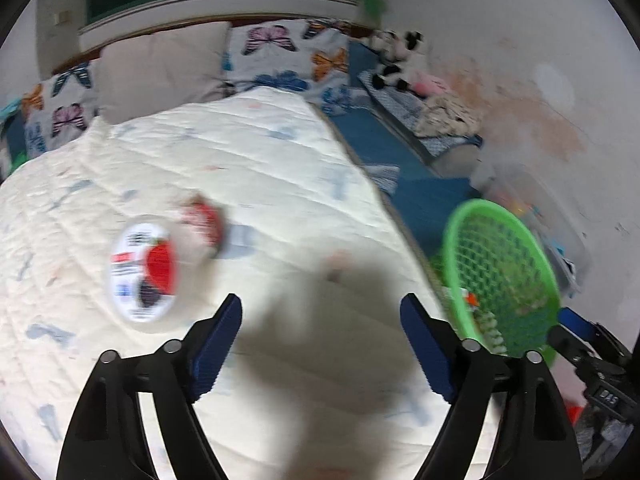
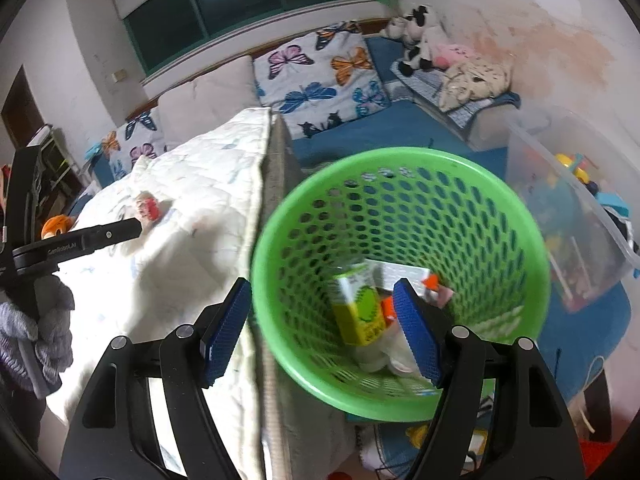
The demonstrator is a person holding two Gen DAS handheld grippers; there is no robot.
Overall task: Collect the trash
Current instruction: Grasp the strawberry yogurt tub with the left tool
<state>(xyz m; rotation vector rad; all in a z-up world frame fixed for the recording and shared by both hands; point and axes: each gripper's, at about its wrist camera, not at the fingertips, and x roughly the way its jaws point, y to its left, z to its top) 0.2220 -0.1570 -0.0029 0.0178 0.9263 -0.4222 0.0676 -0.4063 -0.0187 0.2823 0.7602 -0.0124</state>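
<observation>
1. so, a clear plastic cup [image 1: 154, 270] with a red and white label lies on its side on the white quilt [image 1: 248, 168], blurred, its foil lid [image 1: 204, 224] peeled back behind it
2. left gripper [image 1: 320, 344] hangs over the quilt just beside the cup, jaws wide apart with nothing between them
3. green mesh basket [image 2: 400, 264] stands against the edge of the bed, holding a yellow-green carton [image 2: 358, 308], a white box [image 2: 404, 274] and some white scraps
4. right gripper [image 2: 322, 328] sits over the basket's near rim, jaws spread wide and holding nothing
5. butterfly pillows [image 2: 320, 76] lie at the head of the bed, a cow plush toy [image 2: 416, 40] farther right, a clear storage bin [image 2: 576, 216] beside the basket
</observation>
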